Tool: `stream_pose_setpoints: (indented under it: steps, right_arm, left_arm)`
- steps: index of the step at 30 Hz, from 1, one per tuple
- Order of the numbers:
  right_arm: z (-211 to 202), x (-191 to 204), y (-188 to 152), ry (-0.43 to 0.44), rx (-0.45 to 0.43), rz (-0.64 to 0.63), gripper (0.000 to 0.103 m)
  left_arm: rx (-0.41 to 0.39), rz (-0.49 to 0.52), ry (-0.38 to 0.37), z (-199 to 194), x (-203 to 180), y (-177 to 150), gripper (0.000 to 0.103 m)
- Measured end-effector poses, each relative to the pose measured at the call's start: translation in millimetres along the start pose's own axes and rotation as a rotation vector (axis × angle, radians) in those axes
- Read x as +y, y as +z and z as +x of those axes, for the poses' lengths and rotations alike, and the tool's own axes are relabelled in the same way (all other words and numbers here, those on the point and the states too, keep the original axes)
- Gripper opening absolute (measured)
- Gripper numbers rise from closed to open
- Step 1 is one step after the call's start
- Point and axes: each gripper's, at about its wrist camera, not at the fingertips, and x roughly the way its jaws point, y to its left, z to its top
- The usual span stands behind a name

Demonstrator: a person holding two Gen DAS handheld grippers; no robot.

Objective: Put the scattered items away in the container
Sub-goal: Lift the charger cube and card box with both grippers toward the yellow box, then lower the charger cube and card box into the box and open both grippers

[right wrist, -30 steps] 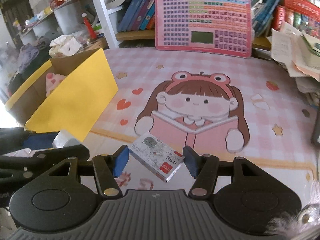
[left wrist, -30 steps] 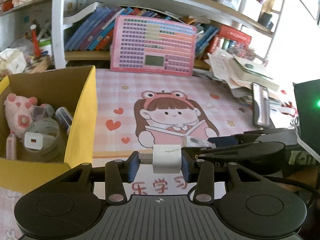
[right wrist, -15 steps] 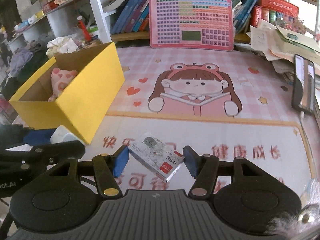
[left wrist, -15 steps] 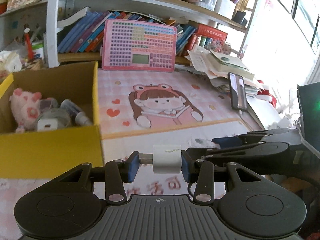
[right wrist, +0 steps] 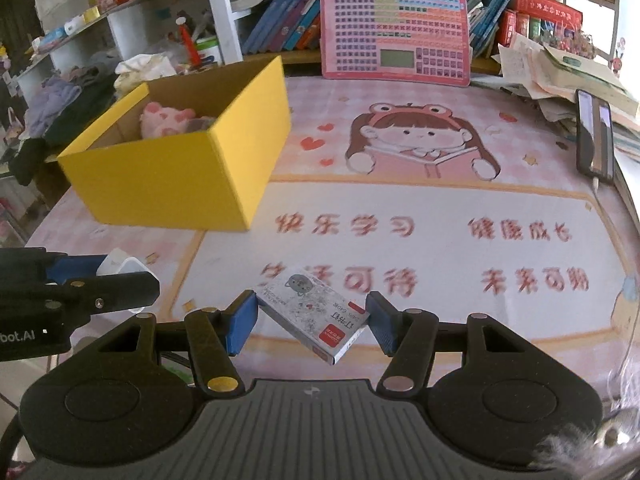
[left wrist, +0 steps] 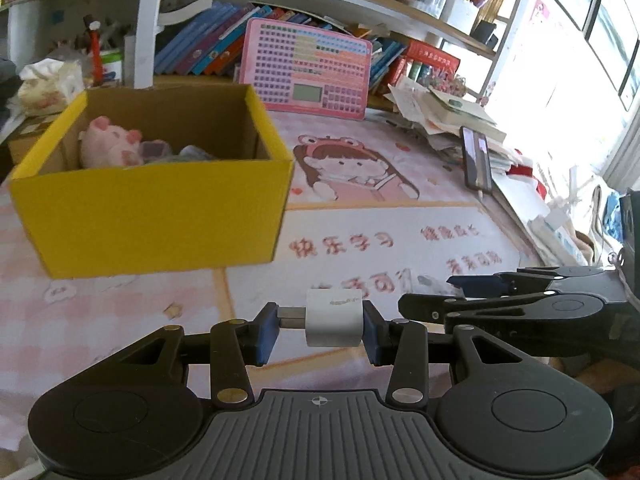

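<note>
My left gripper [left wrist: 318,326] is shut on a white USB charger plug [left wrist: 334,318], its metal end against the left pad. My right gripper [right wrist: 310,322] is shut on a small white staples box [right wrist: 316,316] with a red label, held tilted by its corners. A yellow cardboard box [left wrist: 160,216] stands open on the pink mat, far left of both grippers; a pink plush toy [left wrist: 110,142] and other small items lie inside. From the right wrist view the yellow box [right wrist: 192,168] is at the upper left, and the left gripper's fingers [right wrist: 80,284] enter from the left edge.
A pink keyboard toy [right wrist: 400,38] leans against the bookshelf at the back. A black phone [right wrist: 594,140] lies on a heap of papers [left wrist: 444,112] at the right. Tissues [right wrist: 142,66] and clutter sit behind the box. The cartoon desk mat [right wrist: 420,216] covers the table.
Both grippers have drawn back toward the table's near edge with their items held. The yellow box and the cartoon girl now look farther away and more of the mat's red lettering shows.
</note>
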Motion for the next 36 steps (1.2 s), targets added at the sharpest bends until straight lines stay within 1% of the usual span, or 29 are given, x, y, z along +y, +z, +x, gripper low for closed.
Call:
stream_pose_setpoints:
  steps: [8, 14, 24, 36]
  right_arm:
    - [-13, 34, -21, 0.009, 0.004, 0.010, 0.057]
    - [-18, 59, -25, 0.032, 0.009, -0.036, 0.057]
    - [-16, 97, -25, 0.085, 0.011, -0.142, 0.057]
    - [-10, 131, -11, 0.145, -0.026, -0.271, 0.057]
  left_arm:
    - [0.018, 0.006, 0.009, -28, 18, -24, 0.041]
    - [-0.008, -0.019, 0.032, -45, 32, -33, 0.041]
    - [-0.040, -0.074, 0.068, -63, 55, -40, 0.041]
    - [-0.087, -0.103, 0.125, -75, 76, -34, 0.041]
